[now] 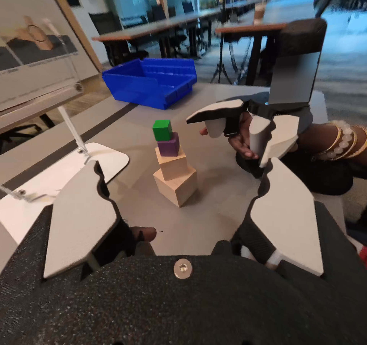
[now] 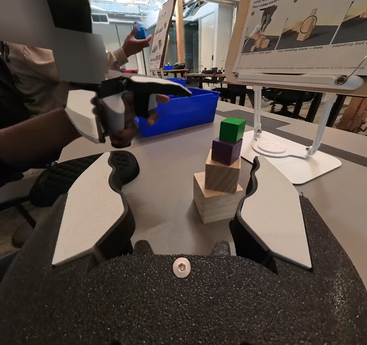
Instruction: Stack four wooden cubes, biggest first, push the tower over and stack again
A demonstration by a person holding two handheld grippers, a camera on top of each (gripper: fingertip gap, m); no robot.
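Both my grippers are spread wide, holding nothing. The left gripper (image 1: 181,163) has the four-cube stack (image 1: 172,164) standing between its fingers, clear of both pads. The right gripper (image 2: 182,157) has the stack just inside its right finger (image 2: 272,198), close but apart. The stack sits on the grey table (image 1: 214,206): big wooden cube (image 2: 215,204), smaller wooden cube (image 2: 222,176), purple cube (image 2: 226,152), green cube (image 2: 232,130) on top. Long axis is vertical, leaning slightly; each cube is offset and twisted. A blue bin (image 1: 151,81) lies beyond my fingertips.
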